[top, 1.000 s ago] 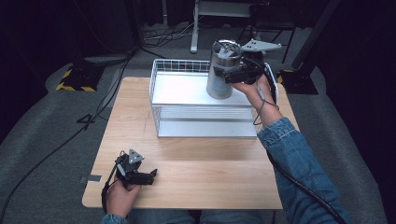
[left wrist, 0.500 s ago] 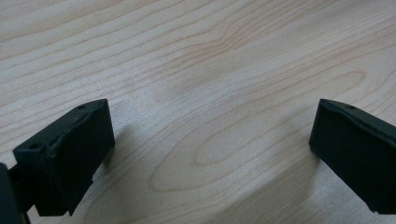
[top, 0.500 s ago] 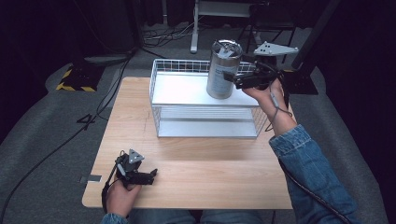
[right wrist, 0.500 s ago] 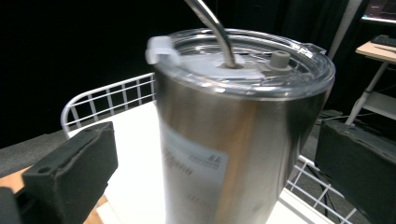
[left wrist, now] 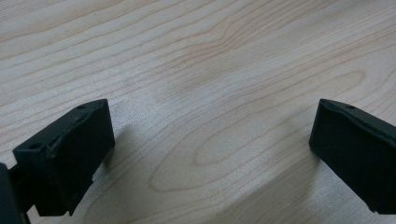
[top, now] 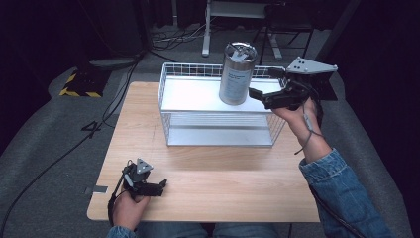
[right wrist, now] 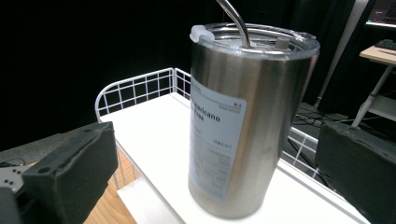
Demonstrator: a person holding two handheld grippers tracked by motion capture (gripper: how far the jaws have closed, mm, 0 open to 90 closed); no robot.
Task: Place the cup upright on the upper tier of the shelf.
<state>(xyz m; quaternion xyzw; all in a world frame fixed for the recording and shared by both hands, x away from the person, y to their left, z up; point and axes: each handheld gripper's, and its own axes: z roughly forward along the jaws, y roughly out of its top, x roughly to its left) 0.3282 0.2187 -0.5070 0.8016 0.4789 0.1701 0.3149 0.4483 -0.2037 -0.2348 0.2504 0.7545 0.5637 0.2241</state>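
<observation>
A stainless steel tumbler [top: 237, 74] with a white label, a clear lid and a metal straw [right wrist: 234, 21] stands upright on the white floor of a wire basket [top: 218, 133] at the back of the wooden table [top: 223, 173]. My right gripper [top: 260, 97] is just right of the tumbler, open; in the right gripper view the tumbler [right wrist: 243, 126] sits between the wide-apart jaws with gaps on both sides. My left gripper [top: 159, 186] rests low at the table's front left, open, with bare wood between its jaws [left wrist: 210, 135].
The basket's white wire wall [right wrist: 140, 91] rises behind and beside the tumbler. Past the table's far edge are a desk frame [top: 237, 15], cables on the grey floor and a yellow-black striped block [top: 79, 84].
The tumbler was held tilted above the basket; it has come down and upright onto the basket floor. The right gripper has let go of it. The left gripper stayed put.
</observation>
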